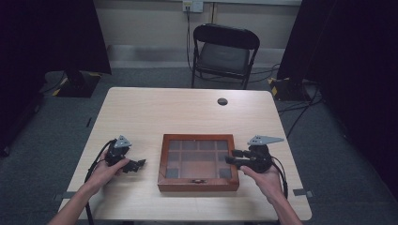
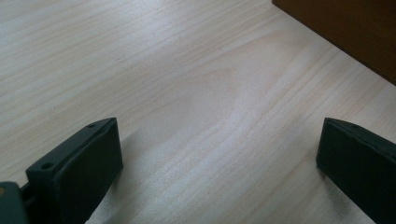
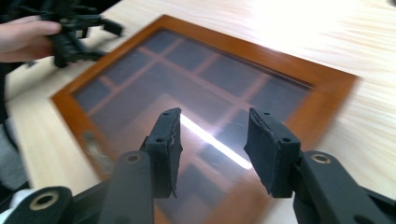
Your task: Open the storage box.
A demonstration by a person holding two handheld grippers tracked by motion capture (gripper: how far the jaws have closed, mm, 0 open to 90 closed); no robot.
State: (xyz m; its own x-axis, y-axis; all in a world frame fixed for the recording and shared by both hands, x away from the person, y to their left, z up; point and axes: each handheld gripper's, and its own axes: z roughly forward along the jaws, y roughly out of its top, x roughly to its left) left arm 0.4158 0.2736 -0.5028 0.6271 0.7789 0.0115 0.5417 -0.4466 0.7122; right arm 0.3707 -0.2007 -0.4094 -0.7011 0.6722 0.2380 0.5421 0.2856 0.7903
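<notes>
The wooden box (image 1: 197, 162) sits shut with its glass lid down and front clasp apparently fastened, so nothing is done yet: my right gripper (image 1: 236, 157) hovers empty, jaws parted, over its right edge, my left gripper (image 1: 136, 164) wide open left of it.

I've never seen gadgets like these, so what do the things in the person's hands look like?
Each hand holds a black tool: the left tool and the right tool. Each has two flat, padded black jaws with small screw holes, a grey three-cornered plate on top, and a trailing black cable. The forearms are bare.
</notes>
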